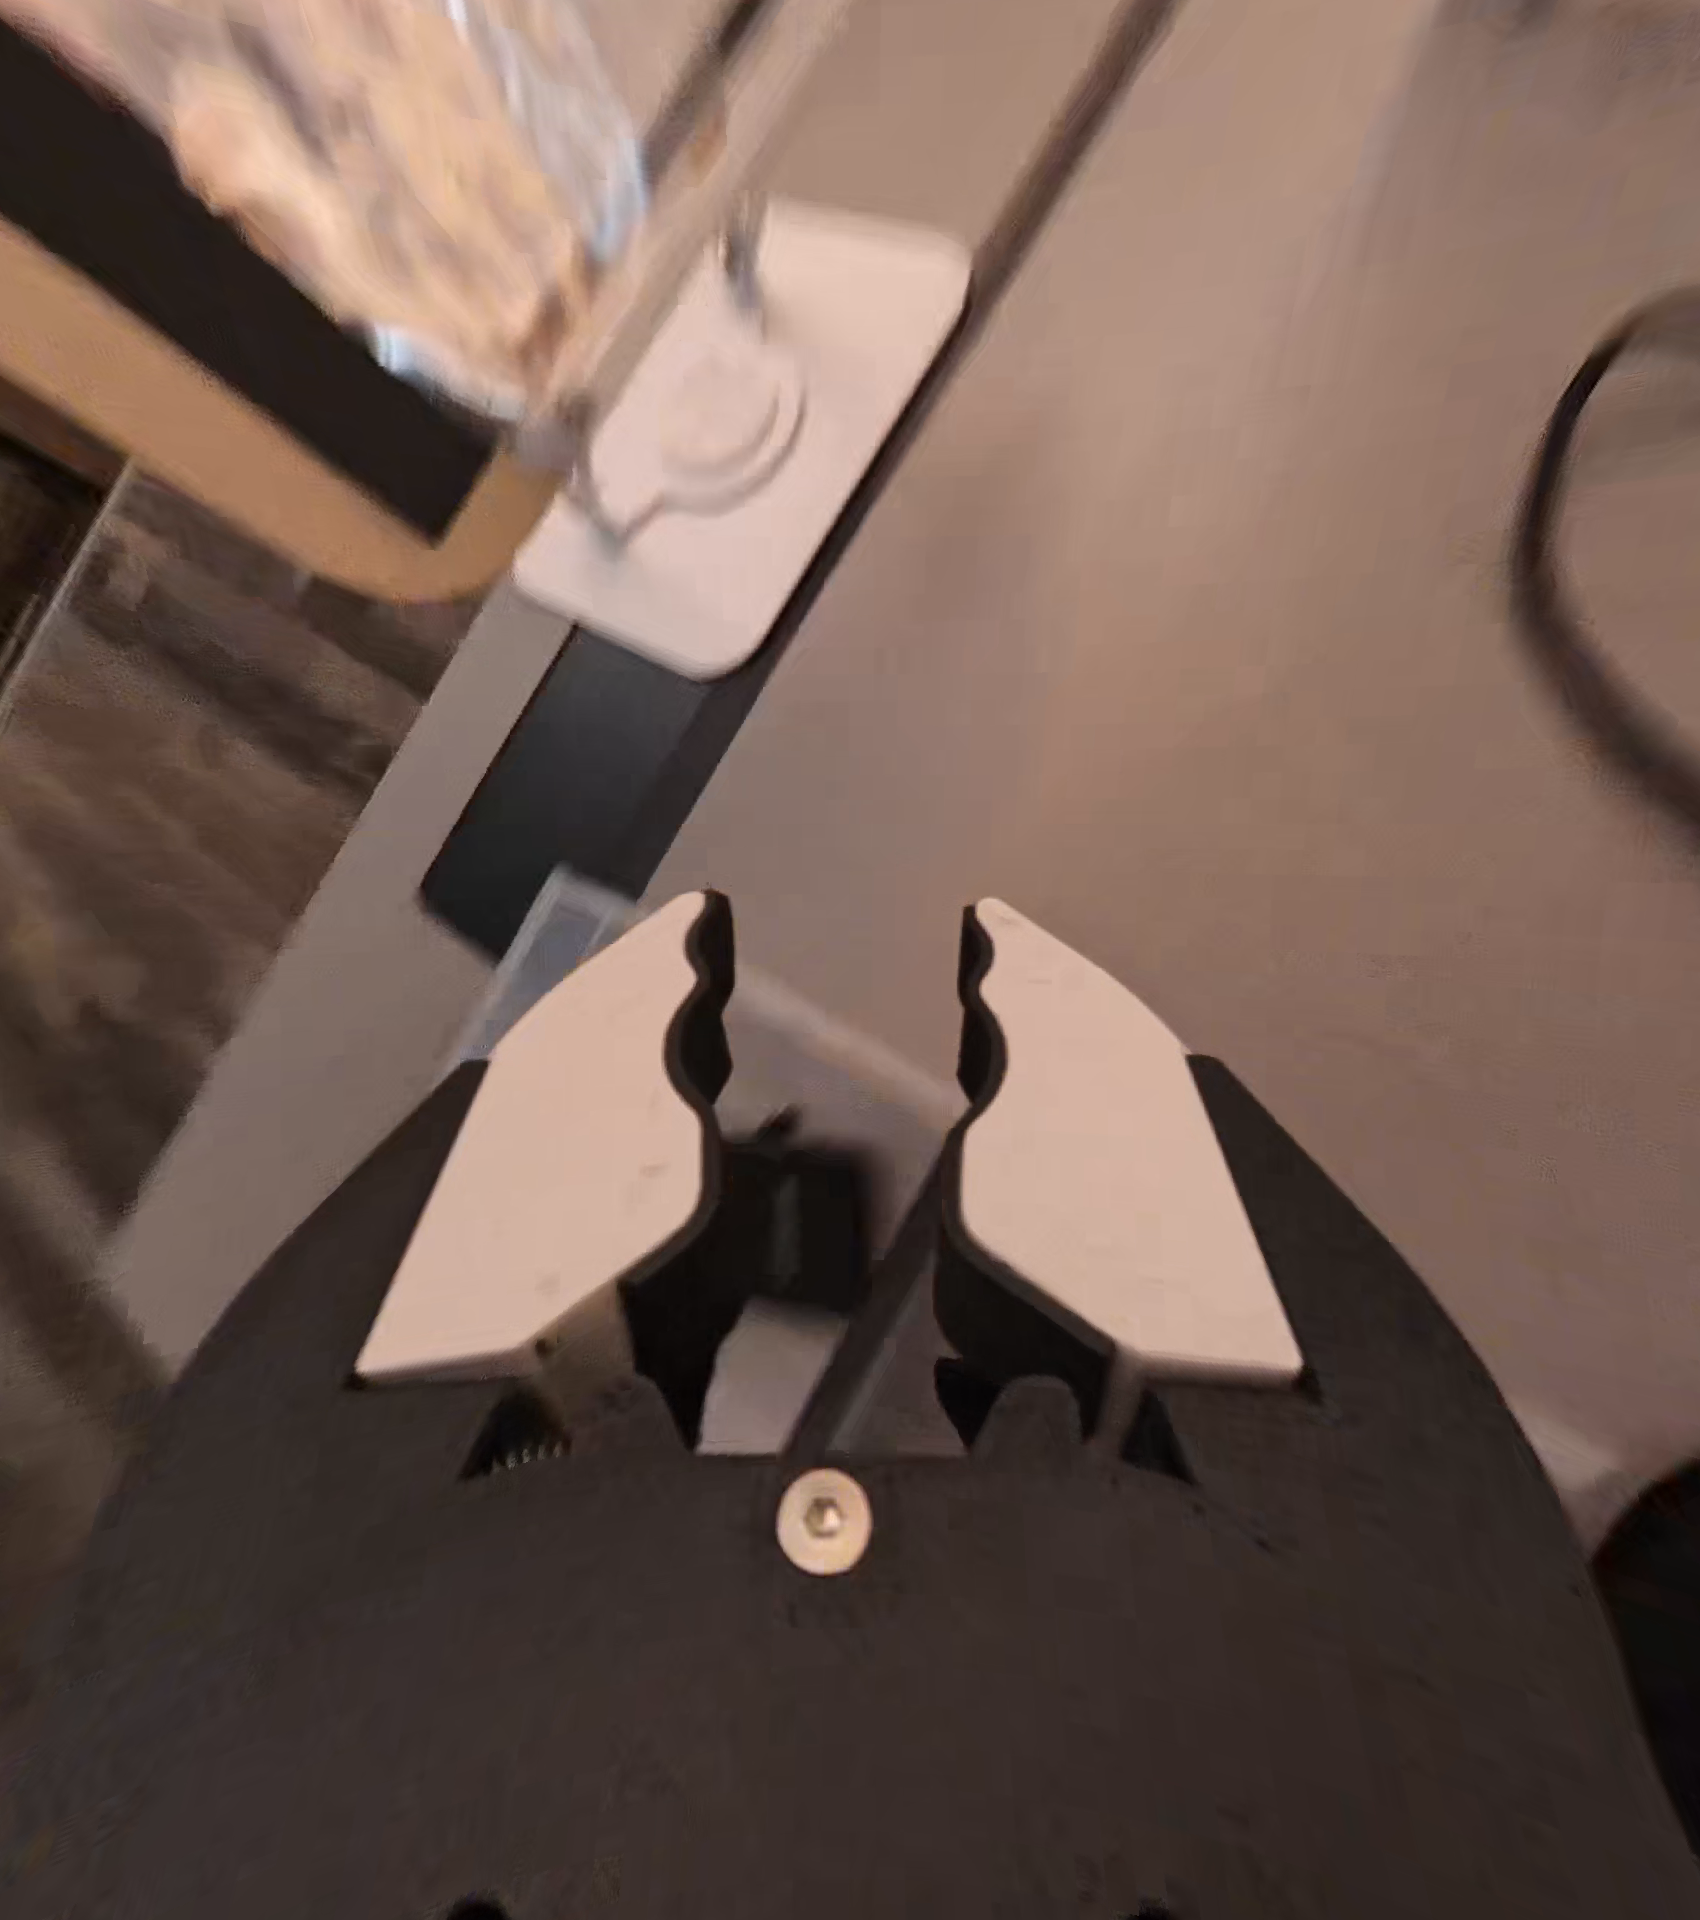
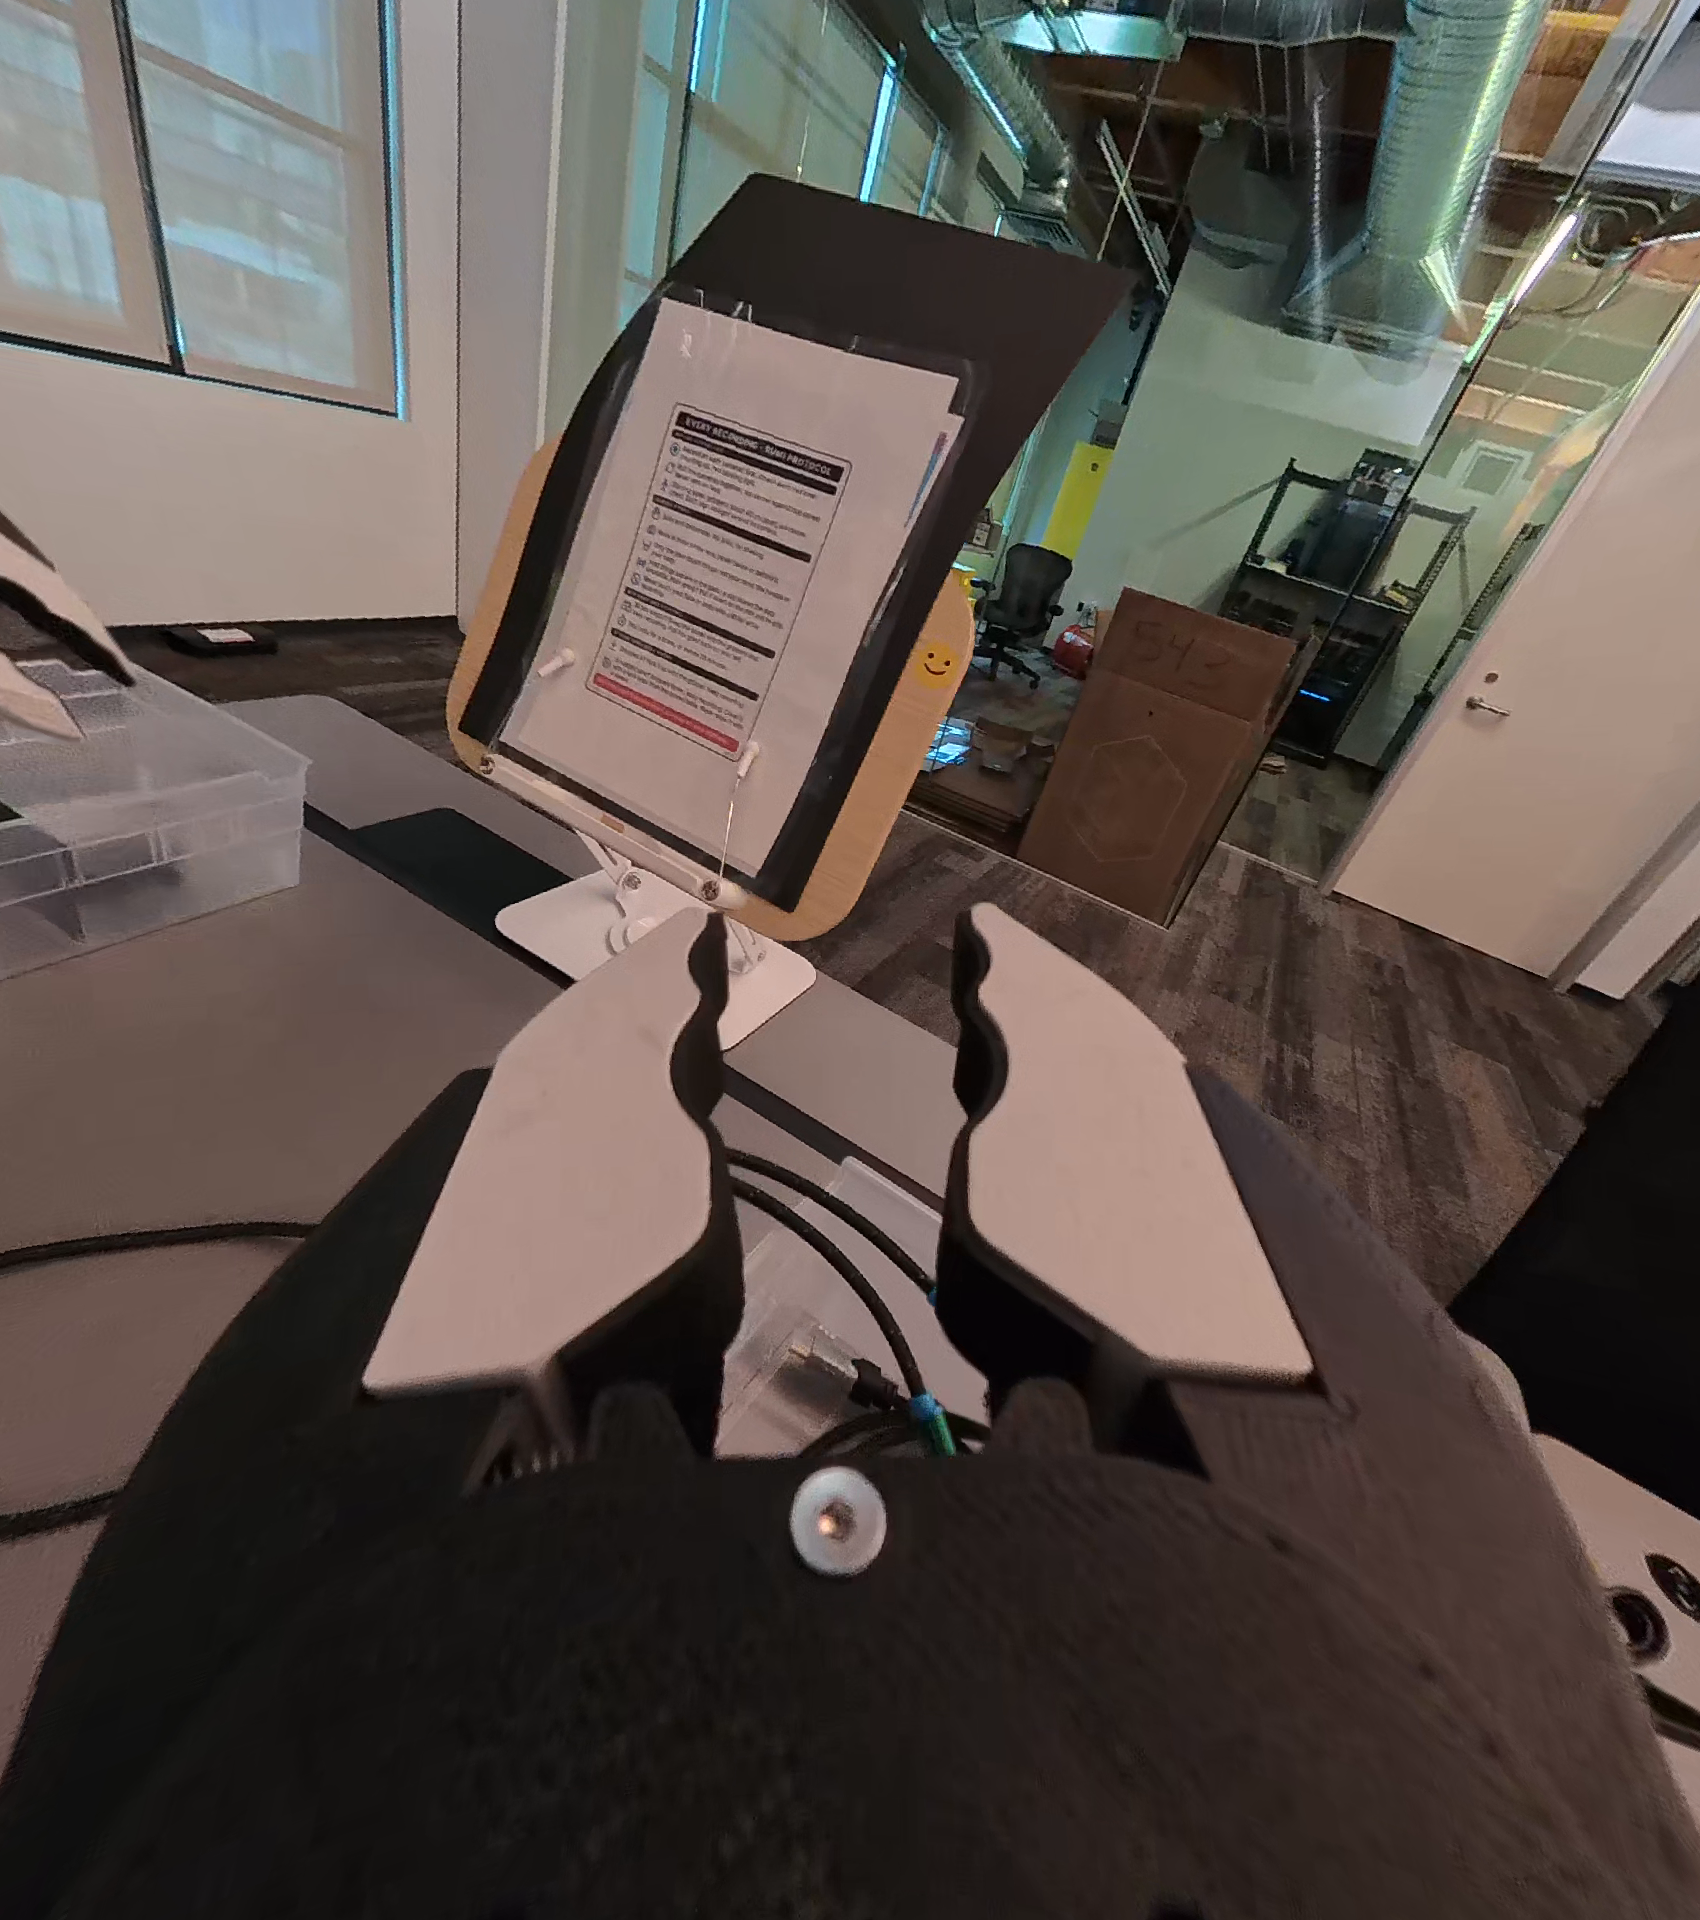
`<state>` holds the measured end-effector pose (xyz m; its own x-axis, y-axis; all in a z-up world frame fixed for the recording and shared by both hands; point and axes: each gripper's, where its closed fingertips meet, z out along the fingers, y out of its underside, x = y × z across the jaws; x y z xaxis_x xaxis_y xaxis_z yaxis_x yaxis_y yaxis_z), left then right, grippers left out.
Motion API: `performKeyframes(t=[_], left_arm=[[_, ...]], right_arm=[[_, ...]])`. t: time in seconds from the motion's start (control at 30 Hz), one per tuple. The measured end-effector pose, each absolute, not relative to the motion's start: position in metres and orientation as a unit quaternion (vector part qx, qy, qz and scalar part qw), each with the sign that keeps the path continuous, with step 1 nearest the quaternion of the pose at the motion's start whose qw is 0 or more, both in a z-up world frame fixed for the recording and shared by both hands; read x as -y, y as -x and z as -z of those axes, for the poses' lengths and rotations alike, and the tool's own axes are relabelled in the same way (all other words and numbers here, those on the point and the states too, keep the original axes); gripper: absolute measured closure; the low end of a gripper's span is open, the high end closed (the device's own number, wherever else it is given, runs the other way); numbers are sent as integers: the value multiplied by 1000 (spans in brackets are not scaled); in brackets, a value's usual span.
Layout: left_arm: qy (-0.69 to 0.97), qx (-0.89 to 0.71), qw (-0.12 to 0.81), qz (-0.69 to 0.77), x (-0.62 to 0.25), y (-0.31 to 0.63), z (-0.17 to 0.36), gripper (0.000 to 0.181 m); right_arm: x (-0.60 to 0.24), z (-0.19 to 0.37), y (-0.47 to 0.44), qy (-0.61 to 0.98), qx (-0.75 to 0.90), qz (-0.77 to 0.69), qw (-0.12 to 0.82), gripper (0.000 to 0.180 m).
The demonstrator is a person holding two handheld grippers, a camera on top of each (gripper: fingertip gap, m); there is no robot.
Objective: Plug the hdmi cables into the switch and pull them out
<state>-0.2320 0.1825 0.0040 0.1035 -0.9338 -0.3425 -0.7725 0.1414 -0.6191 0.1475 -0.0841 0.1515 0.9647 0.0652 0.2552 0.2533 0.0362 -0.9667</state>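
Observation:
My left gripper [image 1: 846,914] is open and empty above the left edge of the grey table [image 1: 1189,623]; its view is blurred. A small black object [image 1: 804,1216] lies below, between its fingers; I cannot tell what it is. A black cable [image 1: 1573,644] loops on the table to its right. My right gripper [image 2: 841,925] is open and empty above black cables [image 2: 825,1247] and a plug end with blue and green bands [image 2: 919,1418]. Another black cable [image 2: 98,1242] runs off to the left. A white box with dark round ports [image 2: 1656,1621] sits at the lower right. The left gripper [image 2: 93,701] also shows at far left.
A clear plastic organiser box [image 2: 98,831] stands on the table at left, under the left gripper. A document stand with a printed sheet [image 2: 721,582] on a white base [image 2: 576,925] stands at the table's far edge. Carpet floor, a cardboard box [image 2: 1158,769] and a dark chair [image 2: 1656,1195] lie beyond.

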Motion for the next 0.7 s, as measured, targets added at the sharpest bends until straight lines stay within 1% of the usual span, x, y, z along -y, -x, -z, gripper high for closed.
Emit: performKeyframes(t=[0.03, 0.13, 0.3, 0.37, 0.47, 0.53, 0.63, 0.67, 0.7], left_arm=[[648, -679, 332, 98, -194, 249, 10, 141], [667, -700, 237, 91, -221, 281, 49, 134], [612, -776, 147, -41, -268, 320, 106, 137], [579, -798, 145, -84, -288, 324, 117, 142], [537, -824, 150, -99, -302, 320, 128, 154], [510, -839, 151, -112, -309, 319, 135, 157], [488, -855, 128, -117, -312, 324, 150, 157], [483, -858, 132, -115, -313, 321, 151, 163], [479, -858, 142, -118, -315, 318, 151, 160]], right_arm=[[81, -151, -148, 691, 116, 73, 710, 139], [75, -141, -154, 708, 113, 99, 690, 139], [69, -125, -164, 733, 108, 132, 659, 139], [66, -120, -166, 739, 108, 139, 650, 140], [63, -114, -168, 748, 110, 149, 637, 140], [61, -109, -169, 755, 115, 160, 625, 140], [59, -103, -171, 763, 124, 179, 609, 140], [59, -101, -172, 765, 126, 179, 606, 140], [58, -100, -172, 766, 126, 178, 605, 140]])
